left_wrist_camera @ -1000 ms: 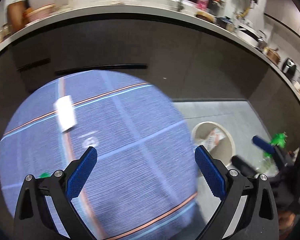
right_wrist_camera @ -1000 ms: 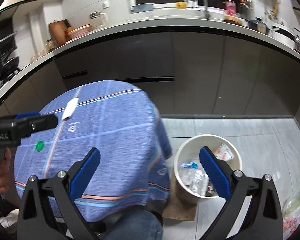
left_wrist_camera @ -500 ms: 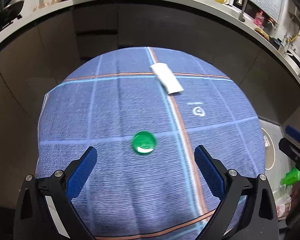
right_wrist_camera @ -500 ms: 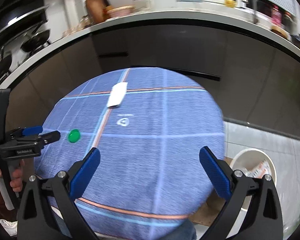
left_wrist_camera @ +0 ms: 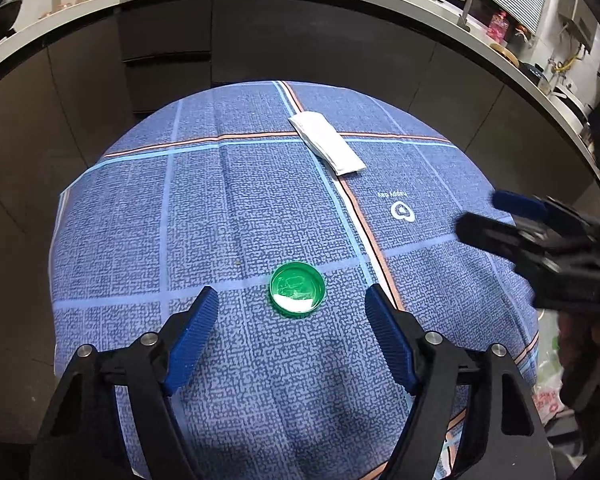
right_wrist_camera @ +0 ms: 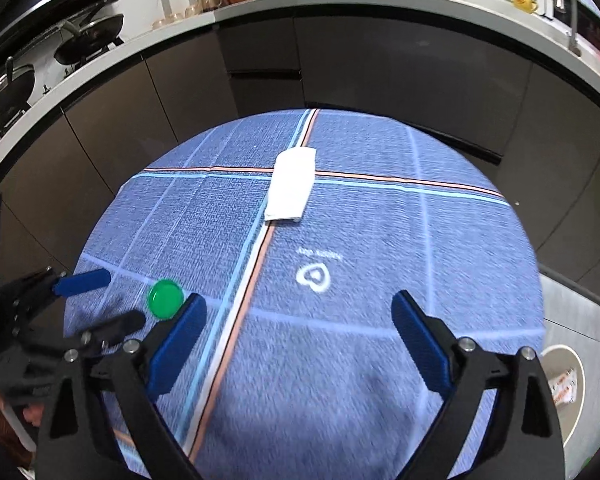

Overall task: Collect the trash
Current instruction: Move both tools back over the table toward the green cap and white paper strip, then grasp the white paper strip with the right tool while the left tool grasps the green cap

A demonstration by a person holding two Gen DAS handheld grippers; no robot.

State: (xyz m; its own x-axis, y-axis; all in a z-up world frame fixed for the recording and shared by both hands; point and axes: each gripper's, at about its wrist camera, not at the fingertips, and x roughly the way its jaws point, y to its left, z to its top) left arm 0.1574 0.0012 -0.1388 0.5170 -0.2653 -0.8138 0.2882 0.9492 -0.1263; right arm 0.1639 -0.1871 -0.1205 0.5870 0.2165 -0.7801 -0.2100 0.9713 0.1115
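Observation:
A green bottle cap (left_wrist_camera: 297,289) lies open side up on the round table's blue checked cloth (left_wrist_camera: 228,208). My left gripper (left_wrist_camera: 292,304) is open and empty, low over the cloth, with the cap between and just ahead of its fingertips. A folded white paper packet (left_wrist_camera: 326,143) lies farther back on the cloth. My right gripper (right_wrist_camera: 298,312) is open and empty above the cloth's middle, facing the packet (right_wrist_camera: 291,189). The cap (right_wrist_camera: 165,299) and the left gripper (right_wrist_camera: 100,300) show at the left of the right wrist view. The right gripper (left_wrist_camera: 496,216) shows at the right of the left wrist view.
A beige trash bin (right_wrist_camera: 562,384) with wrappers inside stands on the floor at the table's right. Dark cabinets (left_wrist_camera: 300,40) and a grey counter with kitchenware curve behind the table. A plastic bag (left_wrist_camera: 548,384) lies on the floor at the lower right.
Both grippers have swung left from the bin toward the table. The left gripper has closed in on the green cap. The right gripper now faces the packet.

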